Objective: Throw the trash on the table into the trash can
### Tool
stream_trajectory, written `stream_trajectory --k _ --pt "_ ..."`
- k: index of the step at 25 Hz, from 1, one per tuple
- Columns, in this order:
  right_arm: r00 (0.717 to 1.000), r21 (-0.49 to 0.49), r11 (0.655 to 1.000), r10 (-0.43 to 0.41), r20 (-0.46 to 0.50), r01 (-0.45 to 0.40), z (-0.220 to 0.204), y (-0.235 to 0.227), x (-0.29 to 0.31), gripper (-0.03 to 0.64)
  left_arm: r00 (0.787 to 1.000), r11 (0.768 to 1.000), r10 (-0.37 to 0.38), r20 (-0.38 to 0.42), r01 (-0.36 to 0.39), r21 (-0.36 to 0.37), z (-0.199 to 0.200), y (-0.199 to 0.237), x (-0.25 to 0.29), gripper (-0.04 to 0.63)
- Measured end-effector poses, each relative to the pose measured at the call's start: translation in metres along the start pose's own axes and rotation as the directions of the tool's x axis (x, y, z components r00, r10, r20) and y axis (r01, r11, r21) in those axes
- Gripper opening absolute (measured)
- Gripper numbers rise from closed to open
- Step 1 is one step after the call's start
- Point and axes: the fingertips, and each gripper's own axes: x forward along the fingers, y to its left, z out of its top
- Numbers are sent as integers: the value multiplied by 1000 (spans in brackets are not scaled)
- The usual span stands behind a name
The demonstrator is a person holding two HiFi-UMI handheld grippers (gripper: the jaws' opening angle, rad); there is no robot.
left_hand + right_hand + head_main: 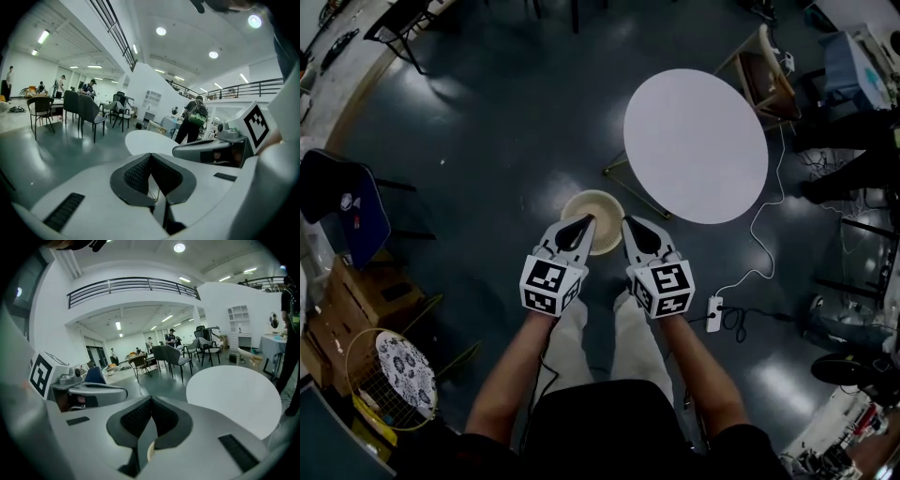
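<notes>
A cream round trash can [602, 206] stands on the dark floor just in front of me, at the near-left edge of the round white table [694, 145]. My left gripper [582, 224] and right gripper [632, 226] hover side by side over the can's near rim, both shut with nothing between the pads. In the left gripper view the jaws [151, 160] meet, with the table [145, 139] ahead. In the right gripper view the jaws [151, 401] also meet; a sliver of the can [150, 452] shows below them. No loose trash shows in any view.
A blue chair [342, 211], a cardboard box [356, 305] and a racket [398, 375] are on the floor at the left. A power strip [714, 314] with a white cable lies to the right. A wooden chair [766, 80] stands behind the table. A person [194, 121] stands beyond it.
</notes>
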Motion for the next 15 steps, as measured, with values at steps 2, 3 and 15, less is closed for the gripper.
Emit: stream_trajectory --k 2,3,15 --pt "1000 -4 1000 10 26 -10 19 9 -9 17 1000 1000 -7 27 6 15 21 -8 -10 15" --pt "999 -8 1000 16 40 -16 28 13 -15 17 999 1000 -12 34 11 27 29 -13 -15 15" --pt "990 -73 997 43 133 -34 95 67 -41 17 991 990 -67 113 52 133 104 -31 -72 15"
